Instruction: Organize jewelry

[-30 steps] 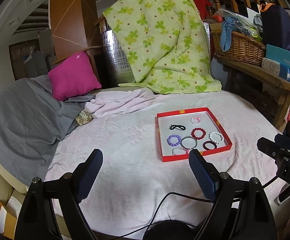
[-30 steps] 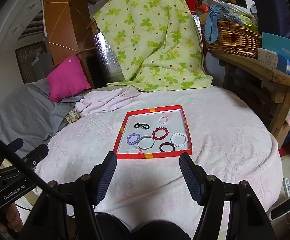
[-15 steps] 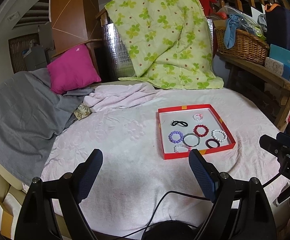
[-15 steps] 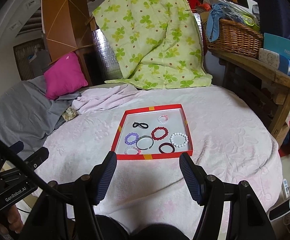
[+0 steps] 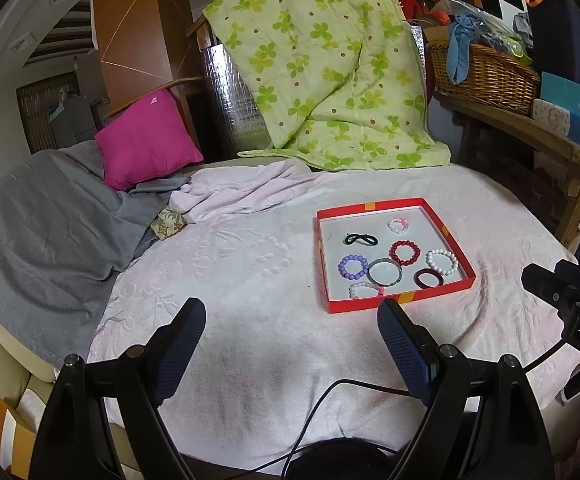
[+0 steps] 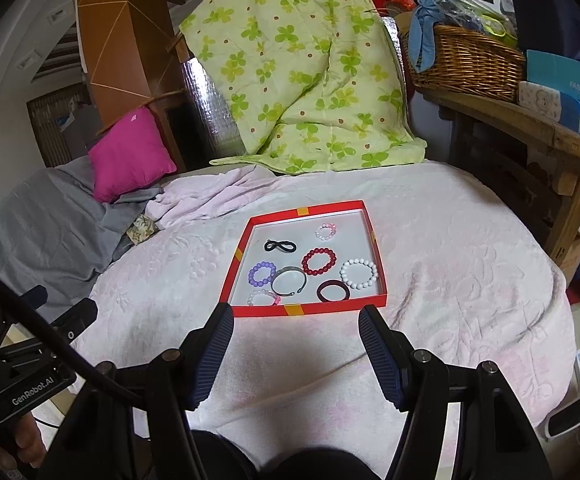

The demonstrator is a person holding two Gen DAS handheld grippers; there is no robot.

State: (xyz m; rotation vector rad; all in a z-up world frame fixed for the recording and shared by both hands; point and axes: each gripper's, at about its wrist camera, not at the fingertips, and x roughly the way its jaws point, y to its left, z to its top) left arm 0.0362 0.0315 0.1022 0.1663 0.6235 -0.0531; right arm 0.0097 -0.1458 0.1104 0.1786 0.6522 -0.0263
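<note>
Your left gripper point(image 5: 292, 332) and right gripper point(image 6: 296, 340) both stand apart, holding nothing. The shallow red cardboard tray point(image 6: 366, 216) with 7 bracelets lies centre frame in your right view, on the pale pink blanket point(image 6: 450, 248). Your left view puts it right of centre, and only there does the right gripper's black body show, at the right edge.

A shallow tray point(image 6: 302, 311) is set on the blanket-covered bed point(image 6: 450, 280), and seven bracelets point(image 6: 319, 261) are laid apart inside it. Behind the tray a quilt point(image 6: 290, 80) is draped; a cushion point(image 6: 127, 152) is propped at far left. A basket point(image 6: 466, 64) is placed on the bench point(image 6: 530, 120) at right.
</note>
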